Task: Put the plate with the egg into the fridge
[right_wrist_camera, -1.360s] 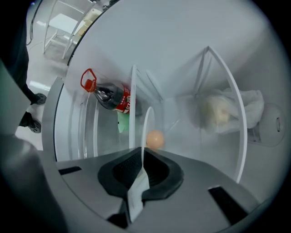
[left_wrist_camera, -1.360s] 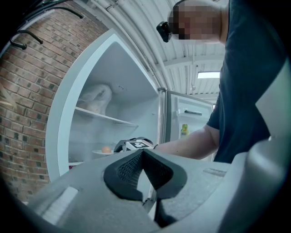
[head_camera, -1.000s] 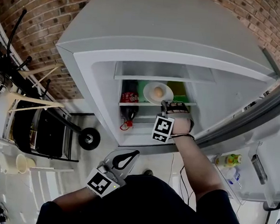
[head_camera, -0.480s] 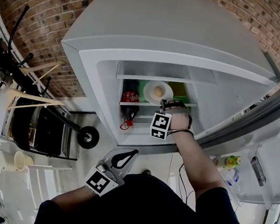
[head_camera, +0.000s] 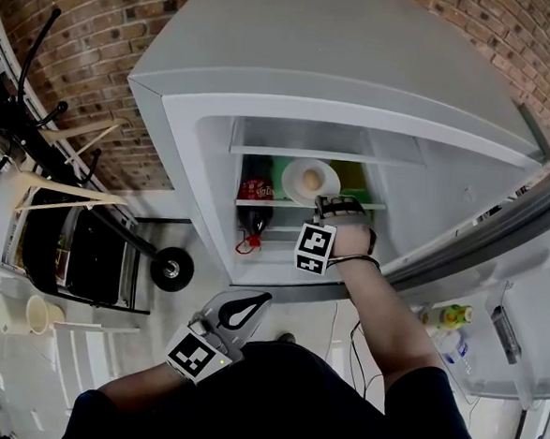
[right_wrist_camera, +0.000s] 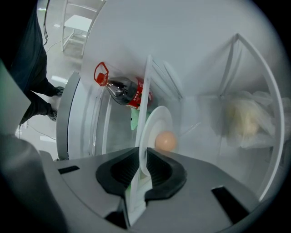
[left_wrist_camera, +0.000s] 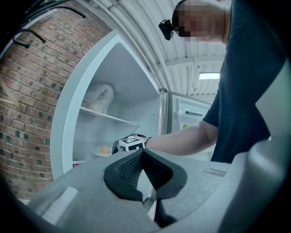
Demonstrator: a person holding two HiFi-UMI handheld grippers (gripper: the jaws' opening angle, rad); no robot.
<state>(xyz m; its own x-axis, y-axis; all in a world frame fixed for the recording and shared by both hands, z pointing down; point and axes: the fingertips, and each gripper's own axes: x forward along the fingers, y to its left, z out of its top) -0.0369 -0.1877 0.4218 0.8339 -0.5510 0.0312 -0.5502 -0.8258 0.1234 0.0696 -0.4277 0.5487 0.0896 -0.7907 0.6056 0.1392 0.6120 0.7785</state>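
Observation:
A white plate (head_camera: 331, 175) with a brown egg (head_camera: 311, 180) rests on the middle glass shelf (head_camera: 267, 203) of the open fridge (head_camera: 360, 79). My right gripper (head_camera: 328, 206) reaches to the plate's near edge. In the right gripper view the plate (right_wrist_camera: 158, 122) and egg (right_wrist_camera: 165, 140) lie straight ahead. The rim stands between the jaws of that gripper (right_wrist_camera: 144, 164), which are opening and no longer clamp it. My left gripper (head_camera: 266, 300) hangs low in front of my body, shut and empty; in its own view the left gripper (left_wrist_camera: 143, 154) faces the fridge.
A dark cola bottle (head_camera: 253, 208) with a red label stands left of the plate. A green pack (head_camera: 353, 178) lies behind it. A white bag (right_wrist_camera: 248, 120) sits on the upper shelf. The open door (head_camera: 494, 304) at right holds bottles (head_camera: 450, 315). A black wheeled cart (head_camera: 84, 257) stands at left.
The plate and egg stay on the shelf. My right hand holds its place at the plate's edge, and the left gripper has barely moved.

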